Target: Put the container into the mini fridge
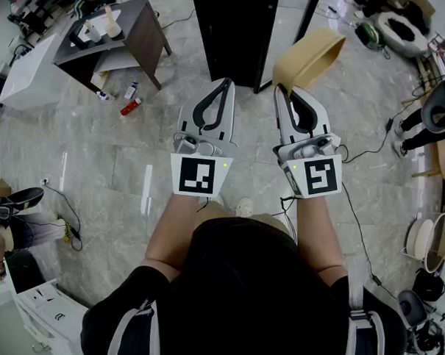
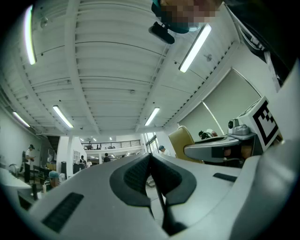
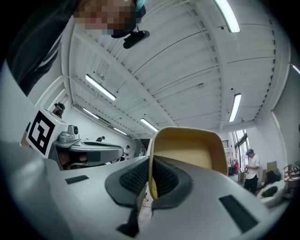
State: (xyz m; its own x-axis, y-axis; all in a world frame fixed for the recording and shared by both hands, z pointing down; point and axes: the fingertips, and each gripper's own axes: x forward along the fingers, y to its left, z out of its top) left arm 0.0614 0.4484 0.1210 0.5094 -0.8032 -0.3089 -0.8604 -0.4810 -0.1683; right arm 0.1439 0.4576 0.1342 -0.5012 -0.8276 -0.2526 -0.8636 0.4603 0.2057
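A tan, shallow plastic container (image 1: 313, 55) hangs in the air, pinched by its rim in my right gripper (image 1: 283, 89). In the right gripper view the container (image 3: 187, 150) rises past the right gripper (image 3: 151, 161), its wall clamped between the ribbed pads. My left gripper (image 1: 226, 83) is held beside it at the same height, shut with nothing in it. In the left gripper view the left gripper (image 2: 150, 157) has its pads pressed together against the ceiling. The black mini fridge (image 1: 234, 33) stands on the floor just beyond both grippers, its door (image 1: 300, 22) swung open to the right.
A grey side table (image 1: 138, 26) with items on it stands at the upper left, with small bottles (image 1: 131, 106) on the floor by it. Cables (image 1: 356, 211) trail across the tiled floor on the right. White furniture (image 1: 26, 71) lines the left edge.
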